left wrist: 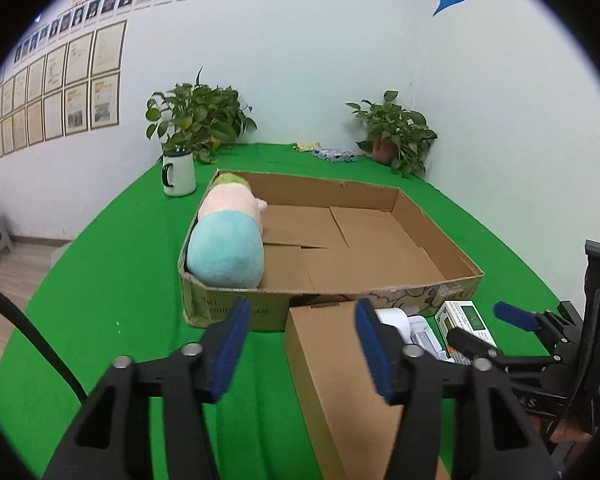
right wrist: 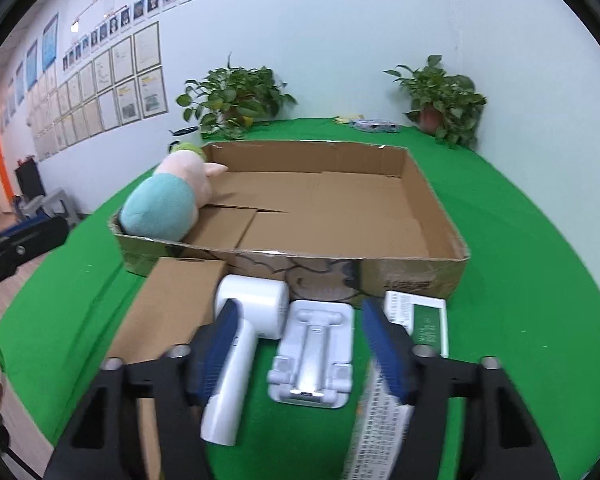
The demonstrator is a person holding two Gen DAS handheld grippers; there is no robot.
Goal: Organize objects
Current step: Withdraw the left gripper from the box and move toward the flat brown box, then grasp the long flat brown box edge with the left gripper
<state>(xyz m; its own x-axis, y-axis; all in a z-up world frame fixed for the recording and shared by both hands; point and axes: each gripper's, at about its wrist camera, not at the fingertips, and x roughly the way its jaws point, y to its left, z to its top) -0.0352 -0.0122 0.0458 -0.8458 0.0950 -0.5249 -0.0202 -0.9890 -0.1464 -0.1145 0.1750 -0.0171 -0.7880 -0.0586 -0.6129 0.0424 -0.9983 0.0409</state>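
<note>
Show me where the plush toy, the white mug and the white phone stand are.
plush toy (left wrist: pixel 225 249): left wrist view, teal end.
white mug (left wrist: pixel 181 174): left wrist view, side wall.
white phone stand (right wrist: pixel 314 354): right wrist view, centre plate.

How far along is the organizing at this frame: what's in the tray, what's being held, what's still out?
Done: only the plush toy lies in the cardboard tray, along its left wall. In hand: nothing; the left gripper and right gripper are both open. The right one hovers over the white stand. Left: the brown box, white handheld device, stand and green-white box sit in front of the tray.
</note>
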